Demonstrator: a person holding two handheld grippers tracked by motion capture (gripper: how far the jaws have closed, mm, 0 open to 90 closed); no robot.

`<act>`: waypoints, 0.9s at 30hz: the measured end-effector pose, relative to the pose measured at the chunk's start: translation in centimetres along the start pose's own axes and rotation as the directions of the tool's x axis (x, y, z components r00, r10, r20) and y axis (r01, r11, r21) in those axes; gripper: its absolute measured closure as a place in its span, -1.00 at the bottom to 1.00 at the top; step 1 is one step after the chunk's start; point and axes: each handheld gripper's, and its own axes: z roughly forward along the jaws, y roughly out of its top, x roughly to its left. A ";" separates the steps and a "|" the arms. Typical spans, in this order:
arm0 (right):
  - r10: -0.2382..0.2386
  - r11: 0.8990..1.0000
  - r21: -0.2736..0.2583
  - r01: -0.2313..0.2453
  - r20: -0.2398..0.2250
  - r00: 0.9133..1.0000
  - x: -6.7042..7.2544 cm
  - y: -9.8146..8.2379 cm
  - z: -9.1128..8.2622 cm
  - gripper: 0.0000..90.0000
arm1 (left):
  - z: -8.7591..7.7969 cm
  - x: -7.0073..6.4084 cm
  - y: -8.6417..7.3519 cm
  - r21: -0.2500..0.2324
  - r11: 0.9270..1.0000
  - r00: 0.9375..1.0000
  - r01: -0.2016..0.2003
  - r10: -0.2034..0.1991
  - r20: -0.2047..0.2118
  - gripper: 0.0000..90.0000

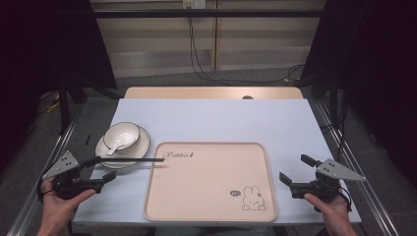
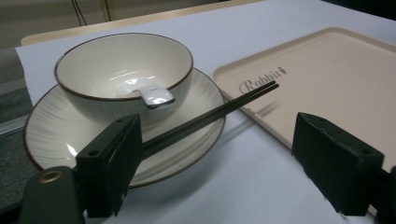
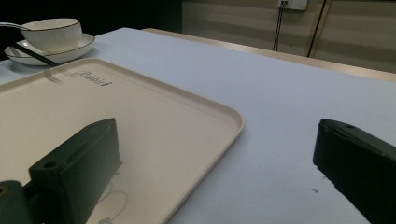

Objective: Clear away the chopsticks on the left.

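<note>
Beside the plate (image 2: 56, 135), the left claw (image 2: 233, 163) gapes wide, one jaw touching the chopsticks (image 2: 210, 116).

Left tool (image 1: 101, 169) beside chopsticks (image 1: 129, 160), bowl (image 1: 121, 135) on plate (image 1: 142, 145), tray (image 1: 209, 184), right tool (image 1: 293, 169) open

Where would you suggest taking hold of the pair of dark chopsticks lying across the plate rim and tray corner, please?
Probably near the handle end of the pair of dark chopsticks, by the round cream plate. There the sticks bridge off the tabletop, leaving room beneath. Come from the left with the left tongs, whose jaws stand wide, one beside that end. The tips rest on the beige square tray, so lift rather than drag.
</note>
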 end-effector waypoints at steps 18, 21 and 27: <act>-0.010 1.000 -0.007 0.010 -0.007 1.000 0.1 0.0 -0.1 -0.99 | 2.4 3.8 0.0 0.150 0.985 0.996 -0.085 0.087 -0.010 0.10; -0.014 1.000 0.000 0.014 -0.013 1.000 0.1 0.0 0.0 -0.99 | 2.6 4.1 0.1 0.159 0.982 0.994 -0.105 0.107 -0.002 0.24; -0.014 1.000 0.000 0.014 -0.012 1.000 0.0 0.0 0.0 -0.99 | 3.1 4.4 0.2 0.179 0.976 0.992 -0.127 0.126 0.016 0.45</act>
